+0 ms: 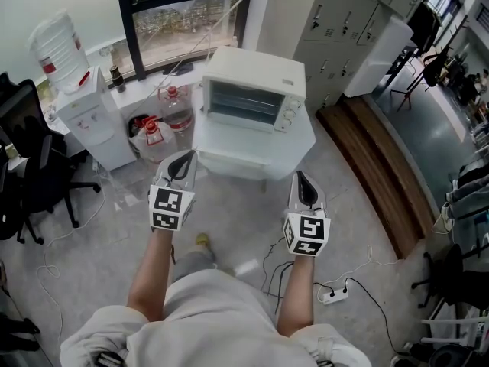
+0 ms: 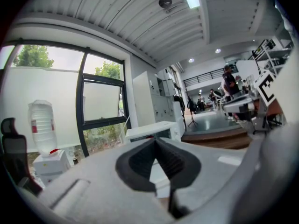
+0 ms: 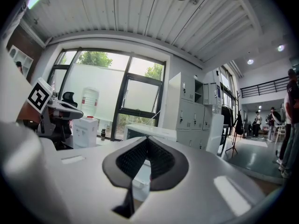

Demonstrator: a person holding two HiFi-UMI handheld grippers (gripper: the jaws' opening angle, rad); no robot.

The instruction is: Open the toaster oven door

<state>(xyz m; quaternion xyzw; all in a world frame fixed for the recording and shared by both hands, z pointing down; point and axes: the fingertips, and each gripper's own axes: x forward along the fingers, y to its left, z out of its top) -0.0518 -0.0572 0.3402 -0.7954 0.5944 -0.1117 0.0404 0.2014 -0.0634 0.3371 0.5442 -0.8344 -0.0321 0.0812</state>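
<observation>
The white toaster oven (image 1: 254,96) stands on a small white table (image 1: 252,157), its glass door closed and its knobs on the right side. My left gripper (image 1: 184,157) hovers in front of the table's left corner, shut with nothing in it. My right gripper (image 1: 301,177) hangs in front of the table's right corner, also shut and empty. In the left gripper view the left gripper (image 2: 156,140) points at the toaster oven (image 2: 150,130), a short way off. The right gripper (image 3: 147,138) likewise faces the toaster oven (image 3: 148,132) from a distance.
A water dispenser (image 1: 92,117) with a large bottle (image 1: 57,50) stands at the left, water jugs (image 1: 164,121) on the floor beside it. A black office chair (image 1: 30,167) is at far left. Grey lockers (image 1: 336,17) and a wooden step (image 1: 378,170) lie right. A power strip (image 1: 334,294) lies on the floor.
</observation>
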